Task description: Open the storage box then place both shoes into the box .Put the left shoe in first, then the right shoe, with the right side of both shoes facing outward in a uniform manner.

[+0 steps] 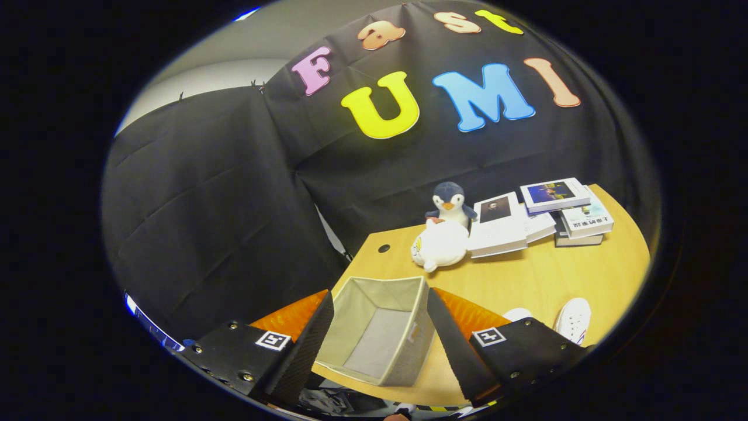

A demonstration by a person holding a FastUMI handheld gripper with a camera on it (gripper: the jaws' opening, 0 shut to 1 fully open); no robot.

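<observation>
Grey fabric storage box sits open and empty on the wooden surface, between the tongs, which stand apart holding nothing. White shoes lie beyond the right finger. Mixing up left and right looks likely. Plush toys and books sit well clear.

Even, bright overhead light; wooden table ahead of the gripper well lit, soft shadows only. Sharp mid-view, strong fisheye bending near fingers, which stand wide apart. No glare, slight edge blur.
</observation>
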